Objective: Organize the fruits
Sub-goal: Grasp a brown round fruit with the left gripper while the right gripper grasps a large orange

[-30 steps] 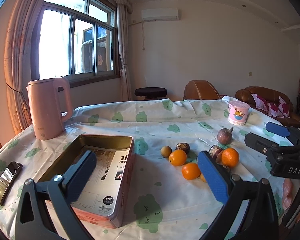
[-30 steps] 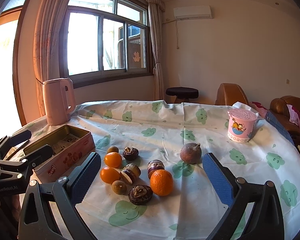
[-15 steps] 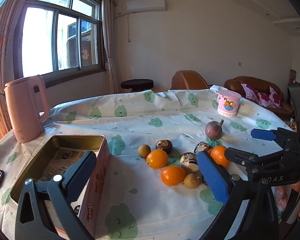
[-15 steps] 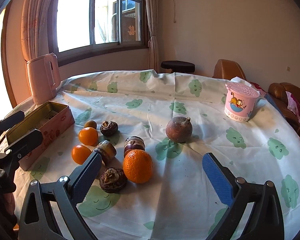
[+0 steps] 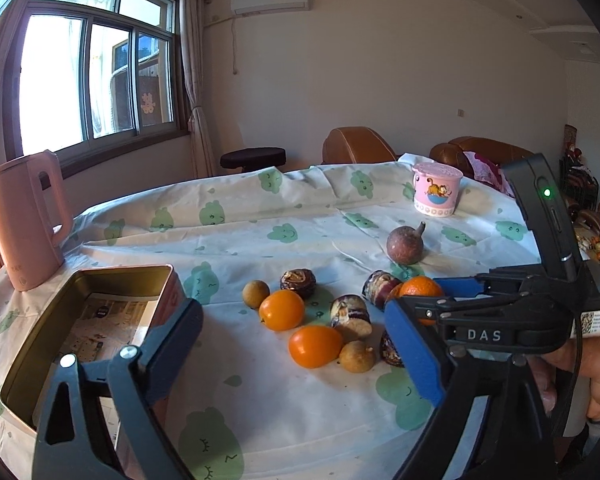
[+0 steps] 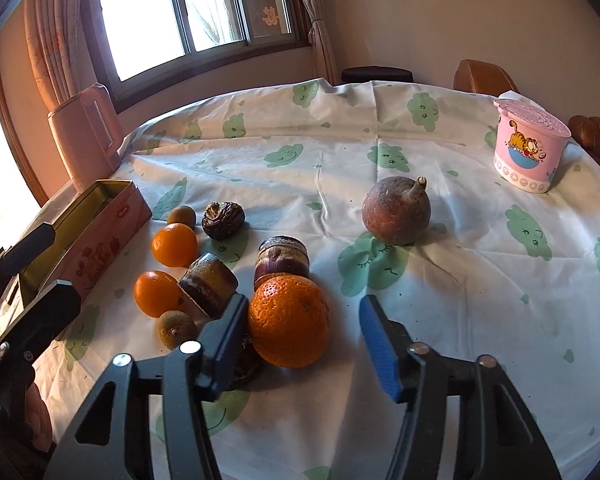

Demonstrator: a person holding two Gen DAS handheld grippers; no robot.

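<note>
I see the fruits clustered on the table. A large orange [image 6: 288, 320] with pebbled skin sits nearest my right view. Two smaller smooth oranges [image 6: 174, 244] [image 6: 156, 293] lie to its left, with two little tan round fruits [image 6: 181, 215] [image 6: 176, 329] near them. Dark purple pieces, some cut open and showing pale flesh [image 6: 208, 289] [image 6: 283, 255], sit among them; a wrinkled dark one [image 6: 223, 220] lies behind. A round purplish-brown fruit with a stub stem [image 6: 396, 210] stands apart, farther back. An open, rectangular pink tin [image 5: 52, 344] rests left of the cluster.
</note>
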